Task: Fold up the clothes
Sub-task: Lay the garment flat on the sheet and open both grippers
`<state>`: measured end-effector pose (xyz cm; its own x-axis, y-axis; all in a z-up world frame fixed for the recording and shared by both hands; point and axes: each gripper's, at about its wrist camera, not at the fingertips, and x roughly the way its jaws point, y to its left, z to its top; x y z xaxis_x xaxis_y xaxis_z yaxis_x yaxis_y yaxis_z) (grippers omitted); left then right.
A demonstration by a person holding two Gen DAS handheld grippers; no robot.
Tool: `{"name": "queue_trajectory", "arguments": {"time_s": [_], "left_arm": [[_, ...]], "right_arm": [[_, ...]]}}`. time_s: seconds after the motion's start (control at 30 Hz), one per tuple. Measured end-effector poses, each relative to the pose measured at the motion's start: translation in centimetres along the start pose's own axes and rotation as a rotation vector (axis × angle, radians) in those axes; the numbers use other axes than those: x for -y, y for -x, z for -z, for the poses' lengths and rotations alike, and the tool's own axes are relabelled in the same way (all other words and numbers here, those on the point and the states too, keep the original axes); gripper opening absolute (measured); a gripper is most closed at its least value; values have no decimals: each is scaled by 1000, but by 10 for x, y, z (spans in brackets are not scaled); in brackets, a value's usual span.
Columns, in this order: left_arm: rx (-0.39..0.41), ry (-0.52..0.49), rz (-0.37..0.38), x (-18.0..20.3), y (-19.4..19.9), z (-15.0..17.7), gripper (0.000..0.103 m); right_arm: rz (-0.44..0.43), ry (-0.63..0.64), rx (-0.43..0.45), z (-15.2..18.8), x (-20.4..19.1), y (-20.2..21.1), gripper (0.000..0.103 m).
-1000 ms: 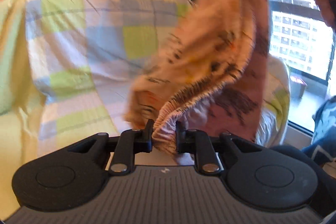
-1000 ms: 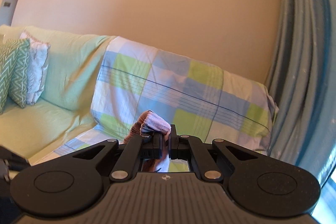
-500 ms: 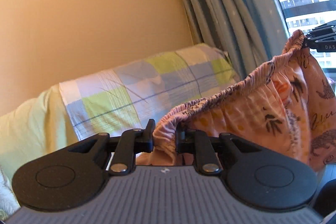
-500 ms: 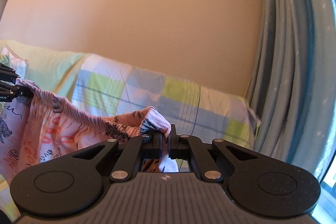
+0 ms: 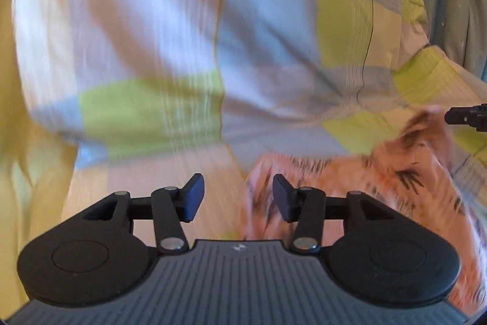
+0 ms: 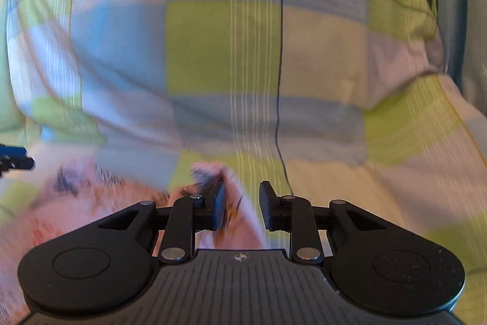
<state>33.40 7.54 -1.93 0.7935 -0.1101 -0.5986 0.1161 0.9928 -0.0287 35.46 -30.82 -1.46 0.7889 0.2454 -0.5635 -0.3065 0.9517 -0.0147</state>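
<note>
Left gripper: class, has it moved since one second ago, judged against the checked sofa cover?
Yes. The left gripper dropped toward the checked sofa cover and opened, releasing the pink garment.

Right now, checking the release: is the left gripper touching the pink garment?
Cannot tell. In the left wrist view the left gripper is open; the blurred pink garment reaches its right finger, with no plain contact or gap.

Both views are lit brightly and warmly, with a yellowish cast. Heavy motion blur is smeared across the checked cover point(image 5: 274, 35) and the pink garment point(image 5: 380, 169). Fisheye bending and dark vignetting are seen toward 2 and 10 o'clock.
</note>
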Motion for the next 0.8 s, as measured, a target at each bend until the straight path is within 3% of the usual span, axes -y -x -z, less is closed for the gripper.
{"name": "queue_trajectory", "arguments": {"time_s": [0.1,0.2,0.33,0.57,0.67,0.8], "left_arm": [[-69,0,-12,-15,9,31,47],[-125,-3,1,-21,35,58,49],[-151,-49,32,-11,68,85,58],[-160,-141,14,16,92,116,56],[-171,-108,36,18,93,116,32],[-169,-154,40,33,96,118,11]], "right_arm": [[-20,-65,-60,37,16,15,28],[-41,-161,-101,64,32,42,36],[-72,-131,-163,98,25,84,38],[-41,-112,-233,141,2,117,38],[-8,-151,-227,150,1,119,38],[-21,-245,-223,155,5,124,36]]}}
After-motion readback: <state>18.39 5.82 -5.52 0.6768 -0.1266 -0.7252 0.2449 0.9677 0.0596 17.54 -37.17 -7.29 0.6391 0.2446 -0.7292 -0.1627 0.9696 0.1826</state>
